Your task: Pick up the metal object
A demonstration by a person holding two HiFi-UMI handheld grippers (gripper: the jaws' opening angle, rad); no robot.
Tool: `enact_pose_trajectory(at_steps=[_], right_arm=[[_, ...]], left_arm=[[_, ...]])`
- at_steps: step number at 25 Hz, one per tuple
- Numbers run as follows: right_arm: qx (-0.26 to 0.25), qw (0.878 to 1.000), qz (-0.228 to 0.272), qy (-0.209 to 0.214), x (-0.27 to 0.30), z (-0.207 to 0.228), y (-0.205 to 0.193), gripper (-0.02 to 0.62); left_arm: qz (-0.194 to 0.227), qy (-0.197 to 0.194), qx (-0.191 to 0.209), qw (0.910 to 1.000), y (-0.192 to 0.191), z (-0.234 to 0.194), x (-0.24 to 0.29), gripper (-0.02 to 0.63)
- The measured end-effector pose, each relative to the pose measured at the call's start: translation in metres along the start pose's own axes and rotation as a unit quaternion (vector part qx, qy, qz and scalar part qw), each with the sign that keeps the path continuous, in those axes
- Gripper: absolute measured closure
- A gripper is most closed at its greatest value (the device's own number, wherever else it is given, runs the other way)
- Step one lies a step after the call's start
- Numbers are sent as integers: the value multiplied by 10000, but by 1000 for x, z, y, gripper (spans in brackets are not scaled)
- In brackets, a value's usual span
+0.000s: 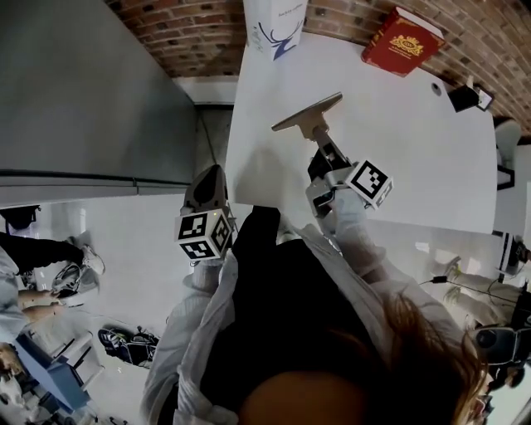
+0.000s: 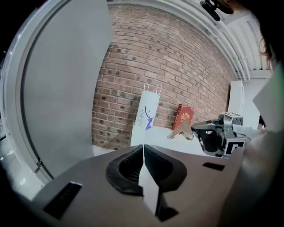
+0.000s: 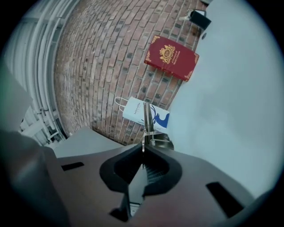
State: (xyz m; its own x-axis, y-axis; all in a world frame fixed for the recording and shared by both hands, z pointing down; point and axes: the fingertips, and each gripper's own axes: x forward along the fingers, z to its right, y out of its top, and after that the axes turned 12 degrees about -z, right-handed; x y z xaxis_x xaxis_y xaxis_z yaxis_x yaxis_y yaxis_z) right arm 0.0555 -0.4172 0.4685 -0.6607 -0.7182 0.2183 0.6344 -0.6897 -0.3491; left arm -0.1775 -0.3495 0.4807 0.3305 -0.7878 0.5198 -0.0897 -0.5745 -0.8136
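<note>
The metal object (image 1: 309, 112) is a T-shaped piece, a flat bar on a short stem. My right gripper (image 1: 318, 141) is shut on the stem and holds it over the white table (image 1: 415, 158). From the right gripper view the bar (image 3: 148, 119) stands up just beyond the closed jaws (image 3: 143, 148). The left gripper view shows the metal object (image 2: 179, 132) carried a little above the tabletop by the right gripper (image 2: 197, 129). My left gripper (image 1: 209, 174) hangs off the table's left edge, shut (image 2: 143, 148) with nothing in it.
A red book (image 1: 402, 41) lies at the table's far right corner by the brick wall. A white paper bag (image 1: 275, 25) stands at the far edge. A small black object (image 1: 463, 98) sits at the right edge. A grey panel (image 1: 83, 100) stands to the left.
</note>
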Motion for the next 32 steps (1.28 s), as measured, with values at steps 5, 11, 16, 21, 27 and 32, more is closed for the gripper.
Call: enact_pose_trajectory(at_steps=[5,11,16,21,27,32], right_arm=[[-1041,9934,-82,-472,-43,-11,-15,581],[-2356,9675,-293,-873,-85,-20,-41,581],[-3427,9289,-637,-1254,-114,-16,-71,581],[-4031,9019,-778,-1345,-138,-22,-91,583],[-4281,8879,-923,-1409,-157,-19,-112,583],[-4351,8842,-953,-1403,-165,-20,-119,583]], left_arm=[[158,-37,80,9998,-8,22,-26,584],[283,-32,136,9995,-25,41,-58,584],[352,24,106,9993,-41,48,-86,584],[451,66,85,9989,-51,55,-107,584],[491,38,79,9988,-65,65,-123,584],[512,-11,110,9986,-68,73,-127,584]])
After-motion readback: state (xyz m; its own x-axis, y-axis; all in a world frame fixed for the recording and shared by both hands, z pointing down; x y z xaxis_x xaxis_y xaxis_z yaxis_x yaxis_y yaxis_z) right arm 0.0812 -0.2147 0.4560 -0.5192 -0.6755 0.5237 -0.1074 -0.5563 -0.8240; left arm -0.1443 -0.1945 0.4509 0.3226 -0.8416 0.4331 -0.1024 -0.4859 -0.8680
